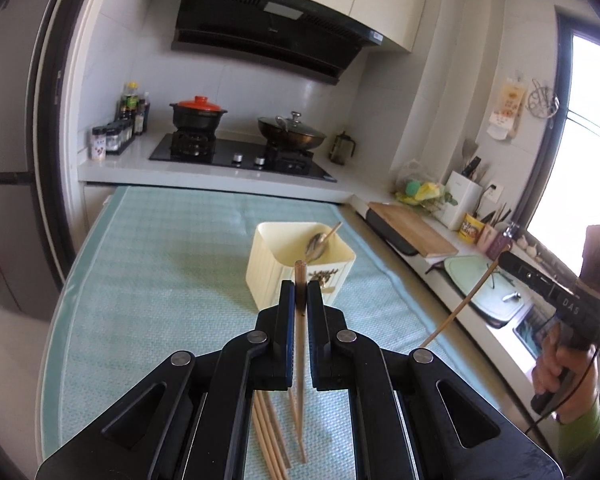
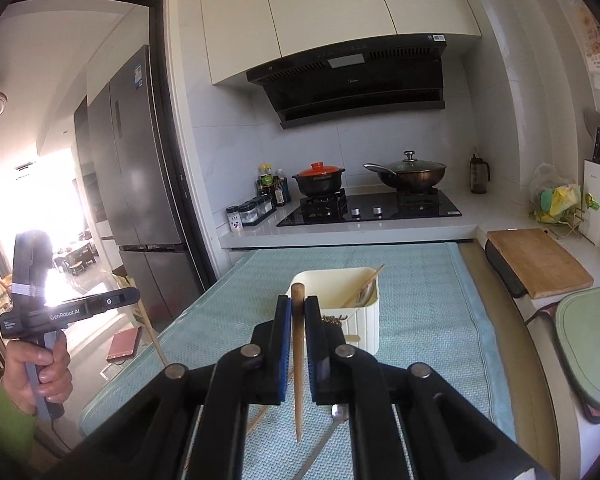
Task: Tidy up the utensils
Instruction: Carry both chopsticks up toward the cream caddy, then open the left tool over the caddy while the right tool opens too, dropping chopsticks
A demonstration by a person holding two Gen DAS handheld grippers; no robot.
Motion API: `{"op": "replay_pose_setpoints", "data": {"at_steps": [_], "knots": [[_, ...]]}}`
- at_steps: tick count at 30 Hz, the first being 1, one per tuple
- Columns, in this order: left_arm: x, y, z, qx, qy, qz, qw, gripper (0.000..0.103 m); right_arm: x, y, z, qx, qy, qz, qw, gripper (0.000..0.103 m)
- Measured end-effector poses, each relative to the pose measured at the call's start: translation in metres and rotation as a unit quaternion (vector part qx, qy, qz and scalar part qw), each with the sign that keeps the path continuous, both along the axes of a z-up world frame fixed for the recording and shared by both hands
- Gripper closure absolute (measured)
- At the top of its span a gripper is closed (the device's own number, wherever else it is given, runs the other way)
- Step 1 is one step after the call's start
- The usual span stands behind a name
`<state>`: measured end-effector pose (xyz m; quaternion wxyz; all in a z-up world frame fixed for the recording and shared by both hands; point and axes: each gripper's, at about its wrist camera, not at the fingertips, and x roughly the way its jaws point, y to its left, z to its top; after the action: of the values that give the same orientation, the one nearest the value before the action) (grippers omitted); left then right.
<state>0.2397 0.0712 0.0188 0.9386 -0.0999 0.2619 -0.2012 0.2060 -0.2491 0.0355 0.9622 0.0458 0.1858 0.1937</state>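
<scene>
both the left gripper [image 1: 301, 292] and right gripper [image 2: 298, 312] clench a chopstick [image 1: 300, 320] each, the holder [image 1: 300, 258] at twelve o'clock; either loosely pinched stick could pivot and miss its rim.

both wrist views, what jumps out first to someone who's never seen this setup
Each black claw is shut on a single wooden chopstick held upright: the left claw and the right claw. Just beyond them a cream utensil holder stands on the teal mat, already holding a spoon. Loose chopsticks lie below the left claw.
</scene>
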Motion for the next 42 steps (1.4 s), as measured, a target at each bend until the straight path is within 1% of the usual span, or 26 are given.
{"op": "replay_pose_setpoints", "data": {"at_steps": [4,10,17,21,25,27,29,32,36,38,39,40,41,42], "knots": [[0.009,0.001,0.012,-0.003,-0.009,0.001,1.0000,0.099,0.004,0.005,0.016,-0.011,-0.018,0.002,1.000,0.096],[0.035,-0.002,0.037,-0.011,-0.023,0.000,0.9997,0.099,0.028,0.010,0.046,-0.027,-0.047,0.000,0.999,0.096],[0.085,-0.019,0.077,-0.010,-0.049,0.005,0.9987,0.099,0.078,0.016,0.081,-0.035,-0.071,-0.009,0.997,0.096],[0.117,-0.033,0.088,-0.009,-0.061,0.014,0.9980,0.099,0.110,0.022,0.088,-0.034,-0.080,-0.019,0.996,0.096],[0.146,-0.053,0.081,0.002,-0.066,0.020,0.9976,0.099,0.146,0.029,0.074,-0.034,-0.076,-0.025,0.996,0.096],[0.163,-0.064,0.070,0.006,-0.052,0.018,0.9985,0.099,0.167,0.033,0.060,-0.039,-0.064,-0.027,0.997,0.096],[0.180,-0.072,0.056,0.009,-0.031,0.014,0.9994,0.099,0.189,0.036,0.044,-0.042,-0.038,-0.026,0.998,0.096],[0.203,-0.083,0.029,0.021,0.007,0.010,0.9997,0.099,0.221,0.039,0.014,-0.044,0.017,-0.018,0.999,0.096],[0.226,-0.091,-0.006,0.032,0.053,0.011,0.9980,0.099,0.253,0.043,-0.023,-0.044,0.082,-0.013,0.996,0.096],[0.238,-0.094,-0.016,0.037,0.076,0.020,0.9963,0.098,0.268,0.043,-0.039,-0.038,0.110,-0.013,0.993,0.095],[0.242,-0.093,-0.019,0.038,0.089,0.025,0.9950,0.091,0.274,0.042,-0.045,-0.034,0.123,-0.015,0.992,0.093],[0.244,-0.089,-0.021,0.035,0.099,0.028,0.9940,0.080,0.278,0.040,-0.049,-0.031,0.133,-0.022,0.990,0.082],[0.243,-0.084,-0.019,0.028,0.103,0.032,0.9937,0.074,0.279,0.037,-0.049,-0.027,0.136,-0.029,0.990,0.062],[0.238,-0.076,-0.015,0.021,0.101,0.037,0.9940,0.062,0.275,0.032,-0.045,-0.019,0.129,-0.038,0.991,0.054]]}}
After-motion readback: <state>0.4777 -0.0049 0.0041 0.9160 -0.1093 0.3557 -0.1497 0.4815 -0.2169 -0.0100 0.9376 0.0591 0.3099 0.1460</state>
